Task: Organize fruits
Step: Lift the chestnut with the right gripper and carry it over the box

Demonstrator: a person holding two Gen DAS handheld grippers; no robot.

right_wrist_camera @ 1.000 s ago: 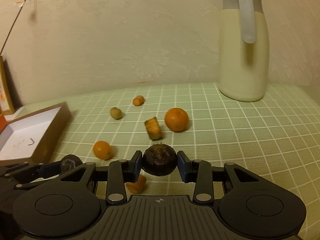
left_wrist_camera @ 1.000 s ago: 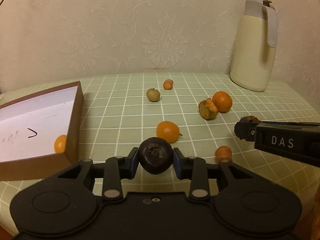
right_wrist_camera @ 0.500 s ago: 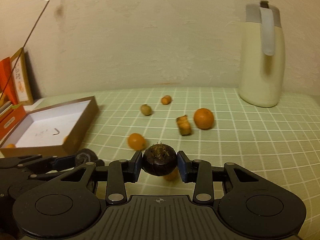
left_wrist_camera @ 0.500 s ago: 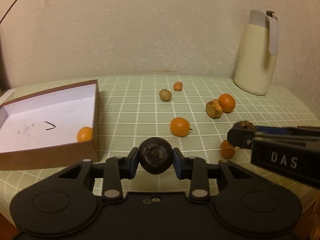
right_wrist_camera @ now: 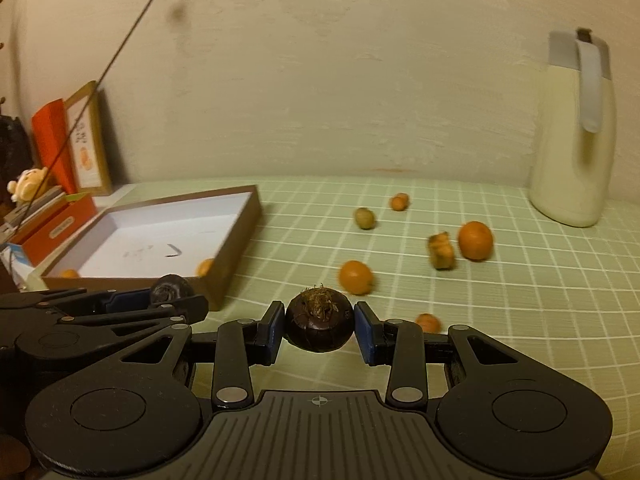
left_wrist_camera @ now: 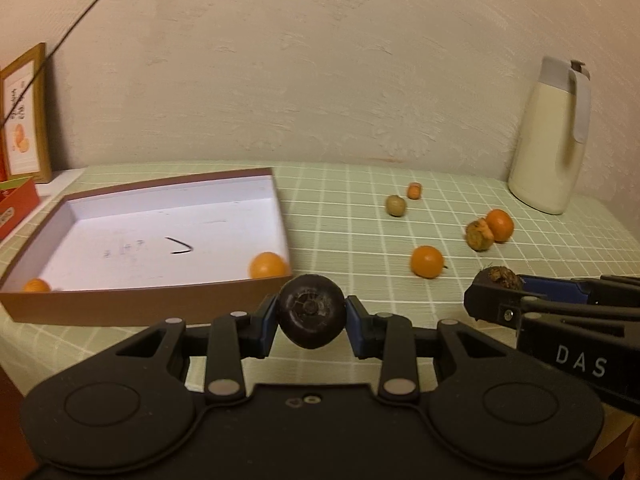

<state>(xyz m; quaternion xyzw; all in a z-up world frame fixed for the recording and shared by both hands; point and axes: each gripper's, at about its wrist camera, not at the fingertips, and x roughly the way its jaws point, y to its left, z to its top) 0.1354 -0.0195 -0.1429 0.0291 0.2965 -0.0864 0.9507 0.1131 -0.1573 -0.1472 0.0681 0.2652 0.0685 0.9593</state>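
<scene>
My left gripper (left_wrist_camera: 312, 316) is shut on a dark round fruit (left_wrist_camera: 312, 310), held above the table just in front of the brown box (left_wrist_camera: 152, 304). My right gripper (right_wrist_camera: 320, 326) is shut on a second dark fruit (right_wrist_camera: 320, 320) with a fibrous tuft; it also shows in the left wrist view (left_wrist_camera: 498, 276), to the right of the left gripper. The box (right_wrist_camera: 236, 248) is white inside and holds two small orange fruits (left_wrist_camera: 267, 265) (left_wrist_camera: 36, 285). Loose fruits lie on the green checked cloth: an orange one (left_wrist_camera: 427, 261), a bigger orange (left_wrist_camera: 500, 225), a brownish piece (left_wrist_camera: 478, 235), a greenish one (left_wrist_camera: 396, 205).
A cream thermos jug (left_wrist_camera: 554, 140) stands at the back right by the wall. A framed picture (right_wrist_camera: 86, 144), orange boxes (right_wrist_camera: 56, 224) and a small plush toy (right_wrist_camera: 28, 182) sit left of the box. A small orange piece (right_wrist_camera: 428, 322) lies near the right gripper.
Both grippers have swung left and back with their dark fruits still held. The box now sits nearer the centre of both views and the thermos further right.
</scene>
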